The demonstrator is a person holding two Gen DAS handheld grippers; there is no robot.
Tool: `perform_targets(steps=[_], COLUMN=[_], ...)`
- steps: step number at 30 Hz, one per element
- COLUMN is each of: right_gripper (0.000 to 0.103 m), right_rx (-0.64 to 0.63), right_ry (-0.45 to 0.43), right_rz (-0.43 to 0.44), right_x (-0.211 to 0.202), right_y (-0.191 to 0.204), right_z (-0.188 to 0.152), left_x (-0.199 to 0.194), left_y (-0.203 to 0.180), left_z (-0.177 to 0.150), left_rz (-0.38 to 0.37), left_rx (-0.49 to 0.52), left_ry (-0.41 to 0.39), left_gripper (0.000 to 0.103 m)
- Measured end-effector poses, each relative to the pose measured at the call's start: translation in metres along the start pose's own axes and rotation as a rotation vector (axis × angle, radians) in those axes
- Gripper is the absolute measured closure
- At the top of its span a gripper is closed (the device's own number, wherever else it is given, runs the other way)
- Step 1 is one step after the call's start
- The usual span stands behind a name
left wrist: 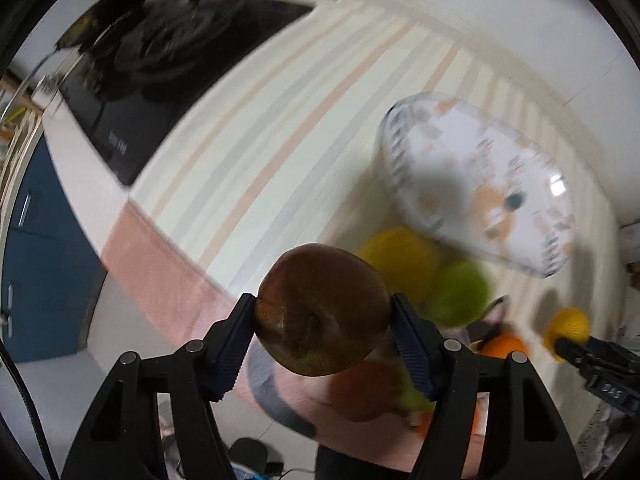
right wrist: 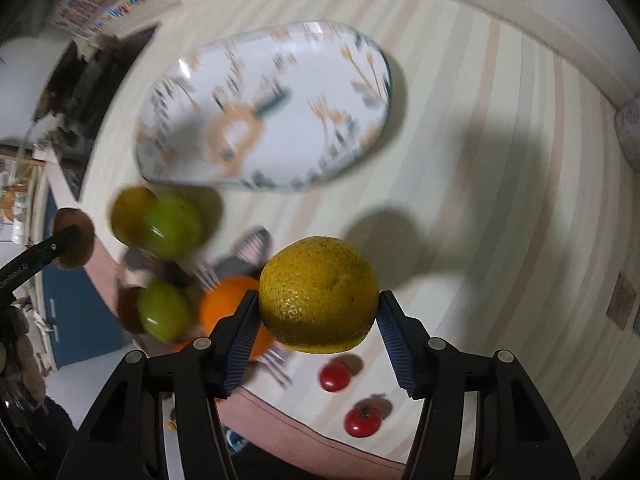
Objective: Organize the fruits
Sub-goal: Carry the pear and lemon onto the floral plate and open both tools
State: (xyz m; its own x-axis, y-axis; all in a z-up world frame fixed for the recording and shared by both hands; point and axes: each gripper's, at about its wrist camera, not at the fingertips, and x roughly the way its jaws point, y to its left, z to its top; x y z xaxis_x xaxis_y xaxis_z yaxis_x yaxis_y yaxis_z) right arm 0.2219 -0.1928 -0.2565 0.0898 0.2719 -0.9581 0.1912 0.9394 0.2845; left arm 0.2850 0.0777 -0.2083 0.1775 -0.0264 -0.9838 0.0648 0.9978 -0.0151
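Left gripper [left wrist: 323,316] raised over the striped cloth [left wrist: 280,152], clamped on a brown fruit [left wrist: 322,314]. Right gripper [right wrist: 318,307] likewise aloft, closed around a yellow-green citrus [right wrist: 318,306]. Lettering on the grippers too blurred to read.

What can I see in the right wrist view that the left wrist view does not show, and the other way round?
Only the right wrist view shows two small red tomatoes on the striped cloth.

Only the left wrist view shows the blue cabinet doors clearly, and the black stove more fully.

Both show the patterned plate, the left tool shut on a brown fruit, the right tool shut on a yellow-green citrus, and green fruits on the cloth.
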Motion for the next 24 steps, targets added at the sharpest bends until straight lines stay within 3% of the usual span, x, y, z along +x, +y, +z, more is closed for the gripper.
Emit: perform_targets(steps=[3,7,12,18,24], right_gripper=[0.042,0.042,0.042,0.042,0.042], right_rx=[-0.016,-0.061,-0.113,-0.134,-0.147], right_ry=[-0.048,-0.083,-0.074,-0.021,0.005], right_rz=[0.049,0.055,0.026,0.007,-0.007], right_x=[-0.016,-0.012,0.010,0.046,0.061], right_y=[0.012,0.031,0.044,0.051,0.052], right_z=[0.026,0.072,0.120,0.159,0.172], left_x=[-0.018,0.007,0.058,0.100,0.108], left_y=[-0.017,-0.048,-0.065,-0.082,-0.085], left_z=[0.032,0.085,0.126,0.153,0.160], left_rz=[-0.070,-0.122,-0.203,-0.249,-0.284], left_rx=[0.022,0.044,0.030,0.005,-0.005], left_ry=[-0.017,0.009,0.139,0.258,0.290], left_gripper=[0.038,0.038,0.038,0.038,0.038])
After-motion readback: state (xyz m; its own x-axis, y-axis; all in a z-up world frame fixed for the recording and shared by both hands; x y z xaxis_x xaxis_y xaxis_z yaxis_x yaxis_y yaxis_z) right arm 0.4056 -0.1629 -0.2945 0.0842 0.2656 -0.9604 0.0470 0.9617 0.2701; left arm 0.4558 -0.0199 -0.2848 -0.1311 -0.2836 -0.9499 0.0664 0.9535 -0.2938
